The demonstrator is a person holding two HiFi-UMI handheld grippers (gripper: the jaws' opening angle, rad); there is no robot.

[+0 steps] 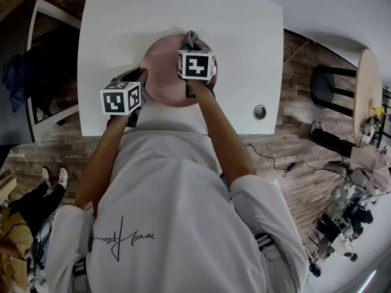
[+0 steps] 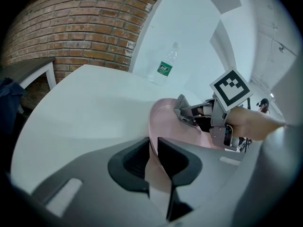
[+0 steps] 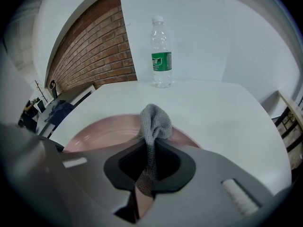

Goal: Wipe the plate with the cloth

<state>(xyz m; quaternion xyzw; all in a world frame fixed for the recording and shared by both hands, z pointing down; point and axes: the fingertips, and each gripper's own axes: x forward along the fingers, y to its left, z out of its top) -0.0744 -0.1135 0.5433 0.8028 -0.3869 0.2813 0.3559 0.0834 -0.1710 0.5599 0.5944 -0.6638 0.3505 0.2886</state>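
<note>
**Right gripper view.** The body of the right gripper (image 3: 150, 149) hides the near rim of the plate (image 3: 102, 131). The lower end of the cloth (image 3: 155, 122) disappears between the jaws. Print on the bottle (image 3: 161, 51) is too small to read.

**Head view.** The top edge cuts off the bottle. A marker cube (image 1: 196, 65) covers most of the cloth and the plate's middle.

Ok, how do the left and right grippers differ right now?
The left gripper is clamped on the round pink plate's rim; the right gripper pinches the bunched grey cloth. The left gripper sits at the plate's left edge; the right gripper reaches across the plate, with the cloth near its far side. Both are shut on something.
</note>
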